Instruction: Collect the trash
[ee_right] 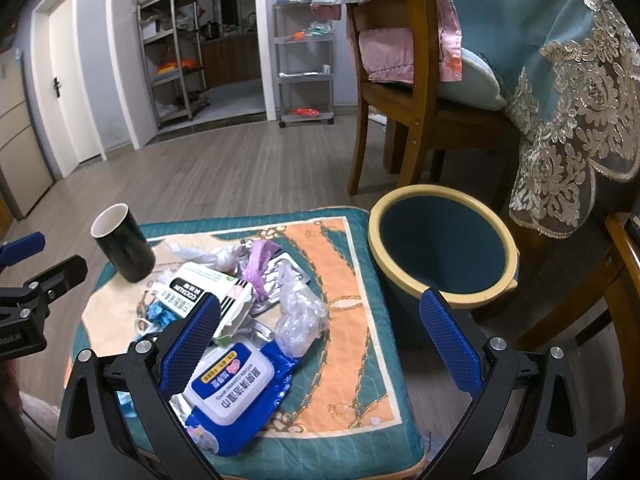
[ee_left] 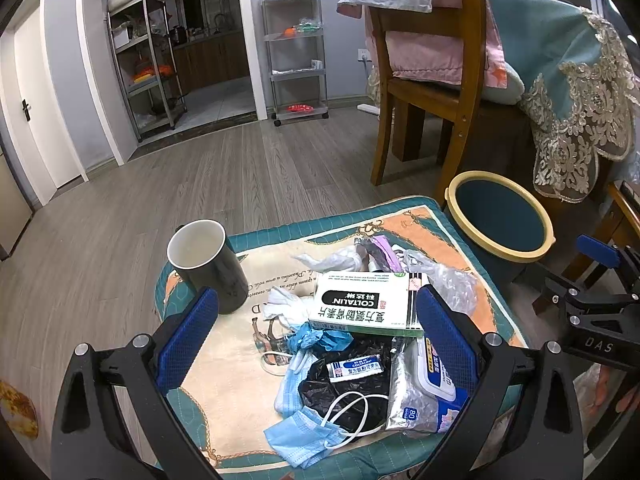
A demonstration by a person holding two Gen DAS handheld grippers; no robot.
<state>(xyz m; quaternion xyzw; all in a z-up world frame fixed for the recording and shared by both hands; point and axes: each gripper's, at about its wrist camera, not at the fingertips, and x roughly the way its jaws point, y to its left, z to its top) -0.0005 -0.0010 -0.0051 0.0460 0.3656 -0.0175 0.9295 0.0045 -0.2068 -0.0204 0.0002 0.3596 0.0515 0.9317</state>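
Observation:
A heap of trash lies on a cushioned stool (ee_left: 460, 240) (ee_right: 352, 344): a white medicine box (ee_left: 366, 306) (ee_right: 192, 286), a blue wet-wipe pack (ee_left: 430, 380) (ee_right: 236, 392), blue face masks (ee_left: 304, 436), a black plastic bag (ee_left: 352, 384), crumpled clear plastic (ee_right: 300, 312) and tissues (ee_left: 332, 260). My left gripper (ee_left: 316, 332) hovers open above the heap, its pads flanking the box. My right gripper (ee_right: 320, 336) is open over the stool's right part, with its left finger (ee_right: 192, 344) over the wipe pack. A dark bin with a yellow rim (ee_left: 500, 220) (ee_right: 440, 240) stands just right of the stool and looks bare inside.
A black mug with a white inside (ee_left: 208, 264) (ee_right: 122, 248) stands upright at the stool's far-left corner. A wooden chair (ee_left: 428, 92) (ee_right: 396, 92) and a lace-covered table (ee_right: 568, 100) crowd behind the bin. Wood floor stretches left toward shelves and a doorway.

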